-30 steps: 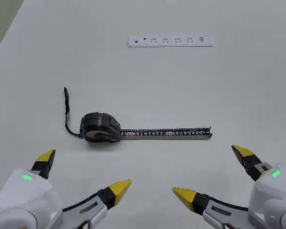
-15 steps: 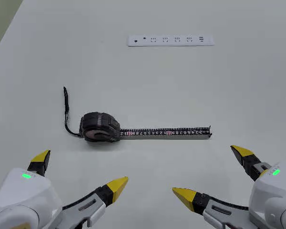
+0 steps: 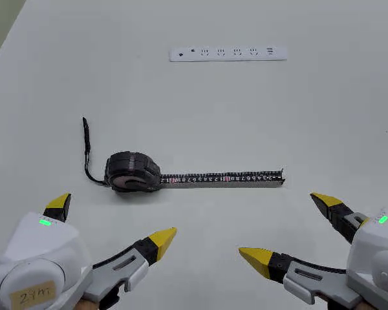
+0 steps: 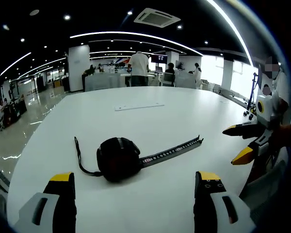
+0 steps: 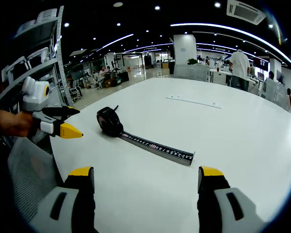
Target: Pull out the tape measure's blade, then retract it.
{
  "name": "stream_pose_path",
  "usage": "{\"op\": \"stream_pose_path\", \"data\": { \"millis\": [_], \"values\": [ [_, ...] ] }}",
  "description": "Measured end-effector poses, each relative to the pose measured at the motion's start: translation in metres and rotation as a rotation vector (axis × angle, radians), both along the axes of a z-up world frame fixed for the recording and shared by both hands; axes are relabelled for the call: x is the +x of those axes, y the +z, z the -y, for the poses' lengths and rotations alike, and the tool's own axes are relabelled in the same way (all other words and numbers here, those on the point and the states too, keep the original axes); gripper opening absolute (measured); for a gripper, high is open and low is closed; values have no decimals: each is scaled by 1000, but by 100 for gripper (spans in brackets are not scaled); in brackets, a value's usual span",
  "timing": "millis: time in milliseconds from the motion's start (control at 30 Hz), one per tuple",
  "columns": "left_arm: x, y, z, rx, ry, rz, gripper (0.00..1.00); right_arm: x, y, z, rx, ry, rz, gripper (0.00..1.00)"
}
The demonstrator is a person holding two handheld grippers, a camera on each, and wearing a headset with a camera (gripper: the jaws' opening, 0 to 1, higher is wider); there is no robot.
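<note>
Tape measure (image 3: 134, 172): lies on the tabletop (image 3: 258, 116) just ahead of the left claw (image 3: 114, 218). Its blade (image 3: 223, 177) is drawn out flat, with the tip ahead of the right claw (image 3: 284, 226).
Both claws: released, jaws wide, touching nothing. They are probably poised one per end, to brace the case and guide the blade home.
Power strip (image 3: 228, 53): well beyond both claws.
Gripper views add the office hall and each opposite claw. The head view gives the layout from above.

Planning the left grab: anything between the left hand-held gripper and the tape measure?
Nothing visible: bare table lies between the open left hand-held gripper and the tape measure. Its strap trails off one side, its blade the other, both outside the straight path.
</note>
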State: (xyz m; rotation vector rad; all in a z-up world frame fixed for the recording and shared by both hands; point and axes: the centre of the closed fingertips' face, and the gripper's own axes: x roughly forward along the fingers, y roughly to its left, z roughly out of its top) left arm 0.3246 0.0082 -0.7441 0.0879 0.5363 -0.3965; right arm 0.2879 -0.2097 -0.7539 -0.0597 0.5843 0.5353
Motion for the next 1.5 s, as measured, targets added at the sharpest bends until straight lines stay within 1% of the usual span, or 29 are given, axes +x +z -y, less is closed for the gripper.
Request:
{"op": "stream_pose_path", "data": {
  "millis": [133, 300, 500, 633, 700, 833, 900, 1067, 1167, 1233, 1367, 1400, 1500],
  "values": [
    [3, -1, 0, 12, -2, 0, 100, 2, -2, 3, -8, 12, -4, 89],
    [7, -2, -2, 9, 12, -4, 100, 4, -9, 8, -28, 45, -14, 88],
    [15, -3, -4, 7, 31, -9, 100, 11, -17, 15, -52, 83, -18, 87],
    [20, -4, -4, 2, 46, -11, 100, 16, -18, 20, -58, 112, -18, 85],
    [22, -5, -4, 3, 52, -11, 100, 18, -19, 21, -59, 133, -21, 84],
    [27, -6, -5, 2, 66, -14, 100, 22, -22, 25, -83, 174, -15, 83],
    [30, -6, -5, -2, 78, -14, 100, 23, -25, 27, -91, 197, -23, 80],
    [37, -11, -5, -5, 95, -18, 99, 28, -28, 28, -119, 260, -9, 77],
    [40, -12, -6, -4, 107, -18, 98, 31, -29, 30, -131, 286, -6, 75],
    [43, -12, -7, -16, 125, -13, 97, 34, -31, 32, -152, 318, 4, 74],
    [49, -14, -6, -16, 137, -13, 96, 35, -32, 32, -179, 364, 3, 73],
    [50, -15, -5, -17, 139, -15, 96, 36, -32, 32, -184, 382, 6, 72],
    [54, -17, -4, -15, 142, -14, 95, 39, -33, 32, -189, 407, 9, 70]
  ]
}}
